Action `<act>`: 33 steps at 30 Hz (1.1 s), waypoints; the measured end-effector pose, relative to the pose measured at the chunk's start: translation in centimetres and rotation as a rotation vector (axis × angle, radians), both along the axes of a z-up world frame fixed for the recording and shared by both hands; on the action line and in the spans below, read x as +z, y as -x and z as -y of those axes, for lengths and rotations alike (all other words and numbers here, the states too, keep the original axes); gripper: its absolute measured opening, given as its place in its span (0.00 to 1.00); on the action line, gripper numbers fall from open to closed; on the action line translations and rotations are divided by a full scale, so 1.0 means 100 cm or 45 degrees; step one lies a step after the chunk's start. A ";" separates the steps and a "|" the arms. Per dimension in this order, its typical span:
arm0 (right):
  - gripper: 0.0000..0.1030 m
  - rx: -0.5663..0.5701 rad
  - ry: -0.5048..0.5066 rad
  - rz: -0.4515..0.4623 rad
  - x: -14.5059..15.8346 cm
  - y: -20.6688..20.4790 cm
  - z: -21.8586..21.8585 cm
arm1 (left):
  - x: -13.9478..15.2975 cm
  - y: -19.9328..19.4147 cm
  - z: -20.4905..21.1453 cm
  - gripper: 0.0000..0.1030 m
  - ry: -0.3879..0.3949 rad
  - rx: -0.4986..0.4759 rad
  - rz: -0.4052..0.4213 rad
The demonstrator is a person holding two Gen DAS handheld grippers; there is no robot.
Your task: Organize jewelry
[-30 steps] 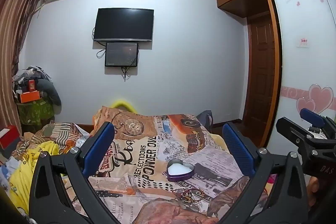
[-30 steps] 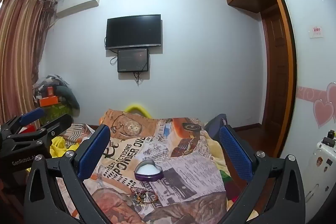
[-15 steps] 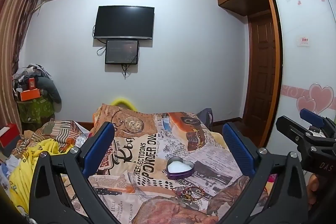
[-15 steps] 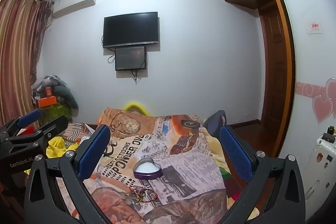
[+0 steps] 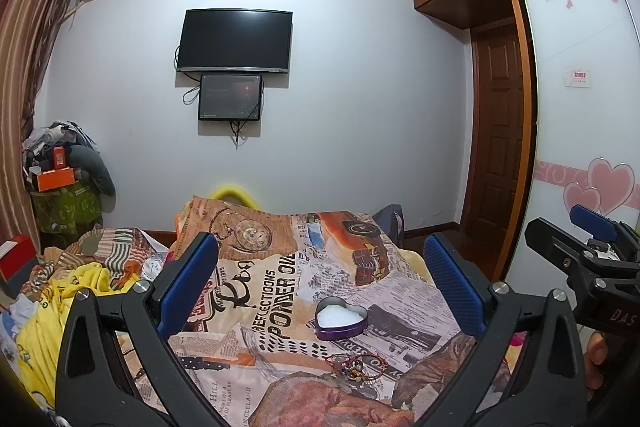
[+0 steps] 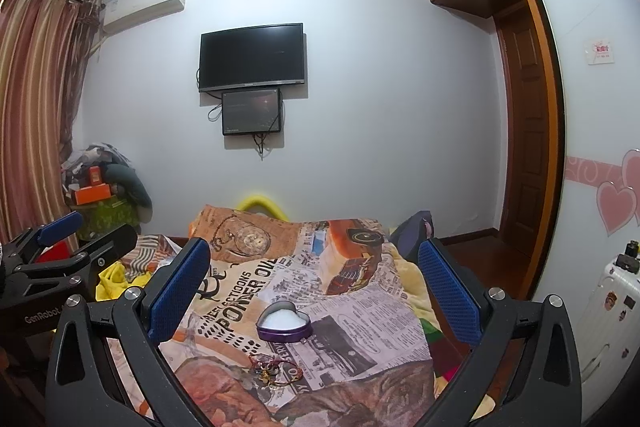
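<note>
- Left wrist view: we hold our left gripper (image 5: 320,279) above the bed, its blue-padded fingers (image 5: 188,281) spread wide with nothing between them.
- We see the heart-shaped tin (image 5: 341,319) lying open on the newspaper-print blanket (image 5: 280,283), with its white lining showing.
- A small tangle of red bracelets (image 5: 356,367) lies on the blanket just in front of the tin, apart from it.
- Our right gripper (image 5: 592,259) shows at the right edge of this view, over the bed's right side.
- Right wrist view: our right gripper (image 6: 314,277) is likewise spread wide and empty; tin (image 6: 283,321) and bracelets (image 6: 276,371) sit between its fingers in the frame, well below them.
- Bare blanket (image 6: 360,307) surrounds both things; its right edge drops off beside the wardrobe (image 6: 592,107), and rumpled yellow clothes (image 5: 52,307) crowd the left side.
</note>
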State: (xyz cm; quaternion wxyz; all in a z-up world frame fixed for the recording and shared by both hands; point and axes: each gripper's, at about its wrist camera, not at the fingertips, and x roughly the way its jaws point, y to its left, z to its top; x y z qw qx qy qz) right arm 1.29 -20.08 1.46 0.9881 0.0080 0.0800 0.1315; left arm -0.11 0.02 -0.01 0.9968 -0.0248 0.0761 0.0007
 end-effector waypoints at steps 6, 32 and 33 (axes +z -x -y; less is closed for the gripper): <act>1.00 0.008 -0.002 0.002 -0.001 0.001 0.000 | -0.003 0.000 0.002 1.00 0.002 -0.003 -0.005; 1.00 0.015 -0.006 0.004 0.001 0.004 -0.004 | -0.005 -0.001 0.004 1.00 0.007 -0.007 -0.009; 1.00 0.015 -0.006 0.004 0.001 0.004 -0.004 | -0.004 -0.001 0.004 1.00 0.008 -0.006 -0.009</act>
